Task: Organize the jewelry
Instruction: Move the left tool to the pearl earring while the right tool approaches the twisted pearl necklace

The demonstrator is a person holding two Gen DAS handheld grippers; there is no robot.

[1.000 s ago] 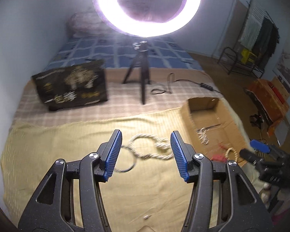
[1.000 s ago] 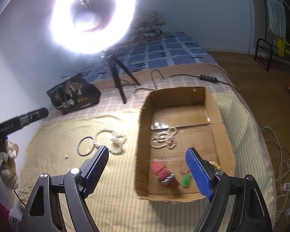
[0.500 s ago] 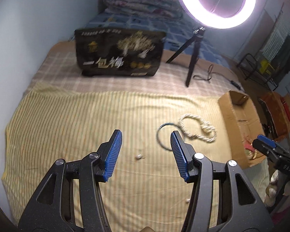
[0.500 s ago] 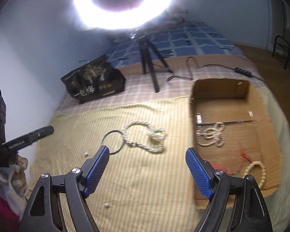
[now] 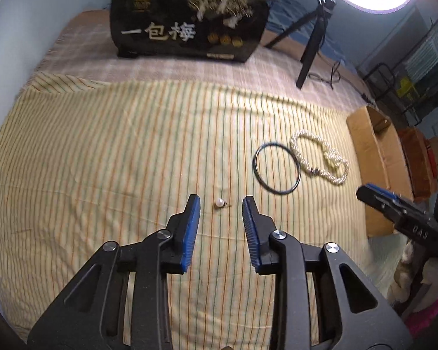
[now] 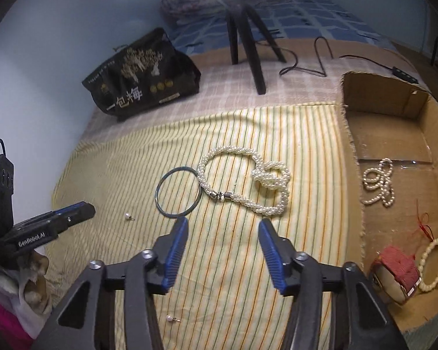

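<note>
A small pearl earring (image 5: 218, 203) lies on the striped cloth (image 5: 131, 160), right between the tips of my left gripper (image 5: 220, 199). Its jaws are closing and the pads do not touch the earring. To the right lie a dark bangle (image 5: 277, 169) and a twisted pearl necklace (image 5: 321, 157). My right gripper (image 6: 223, 223) hovers just short of the necklace (image 6: 242, 180) and bangle (image 6: 178, 192). Its jaws are closing with nothing between them. A second pearl earring (image 6: 170, 318) lies under the right gripper.
A cardboard box (image 6: 353, 145) at the right holds a pearl string (image 6: 378, 183), a red piece (image 6: 397, 265) and a bead bracelet (image 6: 432, 262). A black printed bag (image 5: 189, 14) and a ring-light tripod (image 5: 309, 46) stand at the back.
Both grippers came down closer to the cloth and their jaws narrowed. The left swung from the necklace to the earring. The right swung from over the box to the necklace.
</note>
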